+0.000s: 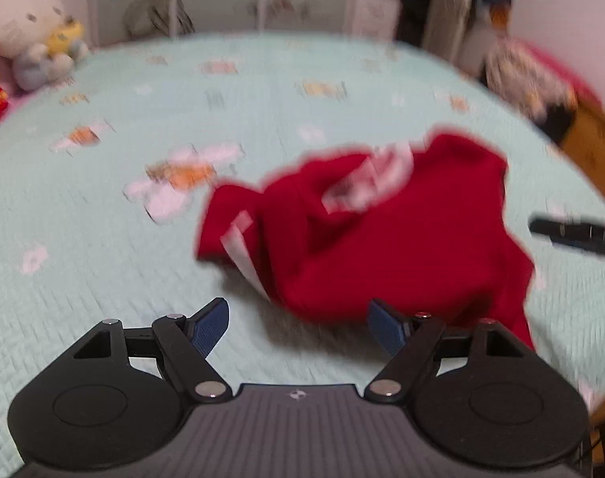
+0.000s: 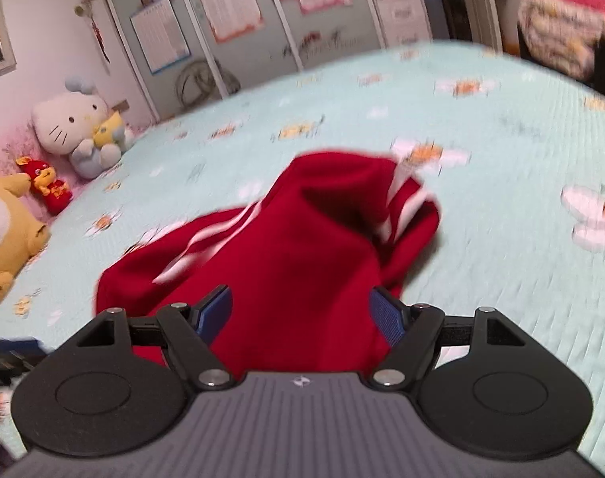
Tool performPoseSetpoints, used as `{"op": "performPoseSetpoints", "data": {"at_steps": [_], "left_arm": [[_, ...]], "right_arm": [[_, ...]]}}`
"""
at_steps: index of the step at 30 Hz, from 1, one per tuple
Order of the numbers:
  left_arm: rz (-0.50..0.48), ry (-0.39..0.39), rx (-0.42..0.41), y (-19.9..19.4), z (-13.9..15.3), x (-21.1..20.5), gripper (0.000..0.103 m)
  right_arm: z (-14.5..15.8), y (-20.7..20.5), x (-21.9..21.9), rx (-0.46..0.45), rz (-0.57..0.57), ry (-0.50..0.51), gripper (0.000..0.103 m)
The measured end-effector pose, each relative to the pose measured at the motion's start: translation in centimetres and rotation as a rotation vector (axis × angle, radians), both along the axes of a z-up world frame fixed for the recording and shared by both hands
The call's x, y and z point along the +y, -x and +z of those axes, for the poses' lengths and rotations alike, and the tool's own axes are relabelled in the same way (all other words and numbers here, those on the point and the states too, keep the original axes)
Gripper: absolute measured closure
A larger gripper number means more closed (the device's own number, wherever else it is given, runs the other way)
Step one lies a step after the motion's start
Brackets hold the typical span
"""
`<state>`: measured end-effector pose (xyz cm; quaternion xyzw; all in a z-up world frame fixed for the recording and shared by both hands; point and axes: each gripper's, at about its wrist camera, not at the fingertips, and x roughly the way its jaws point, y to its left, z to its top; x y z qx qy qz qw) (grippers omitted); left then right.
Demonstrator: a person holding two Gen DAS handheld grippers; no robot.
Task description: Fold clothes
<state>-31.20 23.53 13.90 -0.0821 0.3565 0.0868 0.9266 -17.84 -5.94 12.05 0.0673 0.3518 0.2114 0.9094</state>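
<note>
bedspread (image 1: 103, 239), one red garment (image 1: 362, 239)

**Both grippers spread wide**

The left gripper (image 1: 298, 328) points forward and slightly down, its two blue-padded fingers (image 1: 210, 328) spread far apart with nothing between them. The right gripper (image 2: 300, 314) is posed the same way, its fingers (image 2: 388, 316) equally wide. In the left wrist view, the right gripper's black tip (image 1: 573, 233) enters from the right edge.

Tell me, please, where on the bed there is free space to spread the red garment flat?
Free bedspread lies right of the red garment, and beyond it toward the wardrobe doors. The left edge is crowded with plush toys.
</note>
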Motion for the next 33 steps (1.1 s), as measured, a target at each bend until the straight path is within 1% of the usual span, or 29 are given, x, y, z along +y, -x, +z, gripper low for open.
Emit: {"op": "performPoseSetpoints", "data": {"at_steps": [1, 3, 5, 7, 8, 10, 12, 14, 15, 16, 17, 18, 19, 20, 22, 25, 28, 29, 33], "left_arm": [[0.027, 0.012, -0.012, -0.4, -0.2, 0.7, 0.022], [0.053, 0.087, -0.002, -1.8, -1.0, 1.7, 0.022], [0.073, 0.174, 0.016, -3.4, -1.9, 2.7, 0.022], [0.066, 0.215, 0.010, -4.8, -2.4, 2.8, 0.022], [0.079, 0.204, 0.009, -5.5, -2.6, 2.8, 0.022], [0.129, 0.154, 0.019, -6.8, -3.2, 2.5, 0.022], [0.135, 0.171, 0.019, -7.9, -3.8, 2.9, 0.025], [0.122, 0.194, 0.020, -8.8, -4.4, 3.2, 0.034], [0.108, 0.198, 0.028, -9.2, -4.7, 3.2, 0.043], [0.094, 0.201, 0.035, -9.5, -5.0, 3.2, 0.060], [0.082, 0.200, 0.040, -9.8, -5.2, 3.2, 0.070], [0.072, 0.196, 0.044, -9.9, -5.3, 3.0, 0.089], [0.062, 0.193, 0.040, -9.9, -5.4, 2.8, 0.095], [0.051, 0.190, 0.032, -9.7, -5.4, 2.7, 0.095], [0.036, 0.160, 0.015, -9.1, -5.1, 2.2, 0.095], [0.016, 0.134, -0.025, -7.6, -3.9, 1.5, 0.096], [-0.031, 0.123, -0.083, -5.6, -2.2, 0.6, 0.096], [-0.051, 0.127, -0.098, -4.7, -1.5, 0.2, 0.096], [-0.123, 0.170, -0.125, -1.2, 0.2, -0.6, 0.096]], "right_arm": [[-0.1, -0.4, -0.1, -0.023, -0.001, -0.003, 0.027], [-0.3, -1.3, -0.4, -0.068, -0.002, -0.009, 0.027], [-0.8, -3.4, 0.2, -0.026, -0.012, -0.012, 0.027], [-1.2, -5.1, 0.7, 0.022, -0.019, -0.039, 0.027], [-1.3, -5.8, 1.2, 0.029, -0.017, -0.037, 0.027], [-1.4, -6.8, 2.2, 0.033, -0.017, -0.018, 0.027], [-1.7, -7.4, 3.3, 0.030, -0.018, 0.012, 0.027], [-2.1, -7.7, 3.8, 0.038, 0.000, 0.019, 0.028], [-2.3, -7.9, 4.0, 0.041, 0.009, 0.022, 0.035], [-2.5, -7.8, 4.0, 0.046, 0.010, 0.024, 0.040], [-2.7, -7.6, 3.9, 0.047, 0.013, 0.010, 0.057], [-3.0, -7.4, 3.8, 0.047, 0.017, -0.004, 0.087], [-3.1, -7.1, 3.3, 0.049, 0.028, -0.037, 0.102], [-3.2, -6.8, 3.0, 0.045, 0.033, -0.062, 0.102], [-3.3, -5.7, 2.2, 0.016, 0.043, -0.081, 0.102], [-3.1, -3.8, 1.1, -0.013, 0.069, -0.080, 0.102], [-2.8, -1.2, 0.2, -0.031, 0.123, -0.040, 0.103], [-2.6, -0.1, -0.1, -0.038, 0.157, -0.025, 0.103], [-2.0, 4.3, -1.3, -0.062, 0.302, 0.044, 0.103]]}}
